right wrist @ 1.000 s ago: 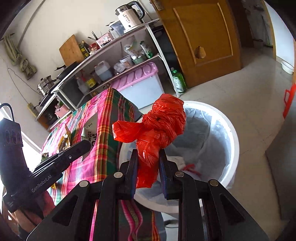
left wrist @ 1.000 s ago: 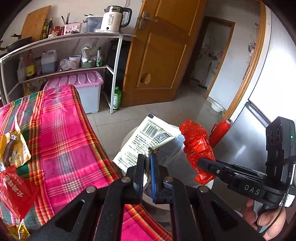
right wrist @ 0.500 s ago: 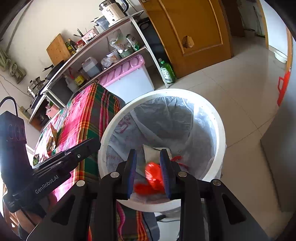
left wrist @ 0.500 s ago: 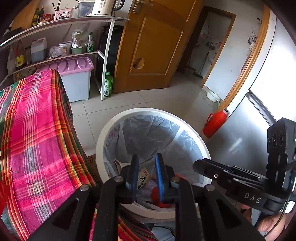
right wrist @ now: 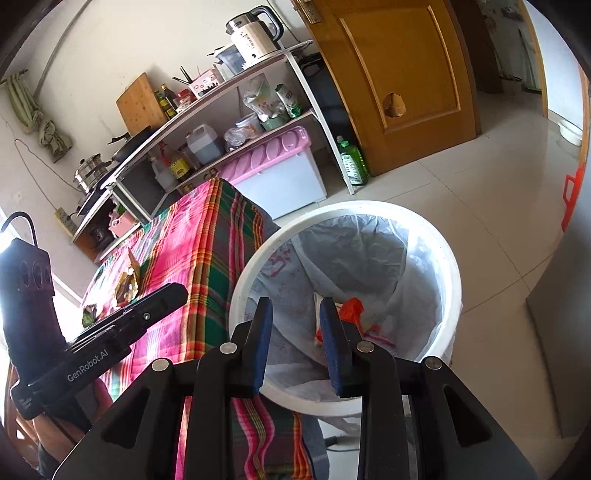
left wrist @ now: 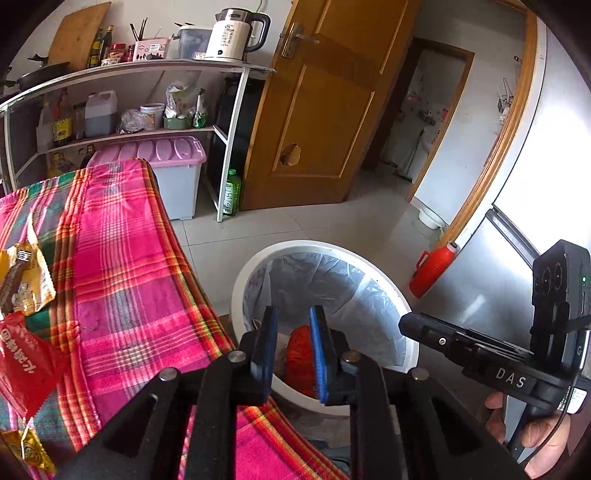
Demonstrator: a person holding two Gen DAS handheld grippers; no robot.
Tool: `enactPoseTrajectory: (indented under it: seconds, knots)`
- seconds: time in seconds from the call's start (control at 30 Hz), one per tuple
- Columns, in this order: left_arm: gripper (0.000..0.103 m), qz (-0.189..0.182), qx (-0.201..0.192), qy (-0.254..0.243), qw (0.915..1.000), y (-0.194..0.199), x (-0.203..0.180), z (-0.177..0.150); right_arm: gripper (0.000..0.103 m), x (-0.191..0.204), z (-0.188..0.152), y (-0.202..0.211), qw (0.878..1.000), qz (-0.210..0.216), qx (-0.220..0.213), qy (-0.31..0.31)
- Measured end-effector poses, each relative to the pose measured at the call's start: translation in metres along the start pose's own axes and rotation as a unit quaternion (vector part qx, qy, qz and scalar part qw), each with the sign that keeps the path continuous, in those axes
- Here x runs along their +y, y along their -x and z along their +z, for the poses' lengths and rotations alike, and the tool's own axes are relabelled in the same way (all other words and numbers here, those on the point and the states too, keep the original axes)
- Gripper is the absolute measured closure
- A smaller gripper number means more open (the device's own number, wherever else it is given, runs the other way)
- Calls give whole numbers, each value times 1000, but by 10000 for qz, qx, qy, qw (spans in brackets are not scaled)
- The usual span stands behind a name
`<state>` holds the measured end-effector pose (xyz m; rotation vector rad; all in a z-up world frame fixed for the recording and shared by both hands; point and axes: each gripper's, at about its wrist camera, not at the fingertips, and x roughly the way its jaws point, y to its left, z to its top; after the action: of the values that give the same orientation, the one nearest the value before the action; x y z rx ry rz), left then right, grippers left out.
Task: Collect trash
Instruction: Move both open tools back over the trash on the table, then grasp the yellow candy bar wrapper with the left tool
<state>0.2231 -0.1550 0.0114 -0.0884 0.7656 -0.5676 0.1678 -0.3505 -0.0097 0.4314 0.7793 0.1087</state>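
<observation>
- The left gripper sits at the bottom centre of the left wrist view, its blue-padded jaws apart with nothing between them; only the bin's contents show through the gap.
- The right gripper sits at the bottom centre of the right wrist view, its jaws likewise apart and empty, hovering over the near rim of the bin.
- The white trash bin stands on the tiled floor just beside the end of the tabletop; a translucent liner bag hangs inside it.
- A red plastic bag lies at the bottom of the bin, next to a pale wrapper partly hidden behind the right pad.
- The tabletop, covered in a pink plaid cloth, fills the lower left of the left wrist view.
- At that view's left edge, trash lies on the cloth: a gold snack wrapper and, below it, a red packet; a further yellow scrap is at the lower left corner.
- A hand grips the right tool's handle at the lower right of the left wrist view.
- A red thermos stands on the floor right of the bin, against a silver fridge.
- Upper left, a shelf rack carries a kettle; a wooden door stands beside it.
</observation>
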Motion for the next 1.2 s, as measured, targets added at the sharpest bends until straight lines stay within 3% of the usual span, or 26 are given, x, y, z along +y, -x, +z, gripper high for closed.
enactPoseTrajectory:
  seconds: [0.17, 0.37, 0.53, 0.63, 0.7, 0.83, 1.07, 1.2]
  knots:
    - [84, 146, -249, 125, 9995, 29, 16, -1, 76, 24, -4, 2, 9993, 247, -36, 272]
    - [81, 593, -594, 292, 9960, 66, 37, -12, 75, 58, -11, 2, 9960, 565, -39, 686]
    - [79, 963, -801, 487, 9909, 96, 57, -29, 68, 83, -20, -3, 9919, 800, 34, 983]
    - [73, 1209, -805, 676, 9871, 108, 71, -43, 67, 96, -25, -6, 9895, 904, 92, 1120]
    - [61, 1342, -771, 807, 9846, 115, 81, -53, 67, 103, -28, -8, 9881, 970, 133, 1182]
    - [59, 1486, -728, 1156, 9794, 126, 99, -72, 67, 117, -32, -13, 9855, 1070, 203, 1304]
    - [45, 1627, -633, 1738, 9692, 131, 121, -95, 66, 140, -39, -20, 9803, 1246, 287, 1508]
    - [45, 1664, -526, 2053, 9630, 126, 133, -97, 66, 147, -41, -22, 9785, 1285, 305, 1586]
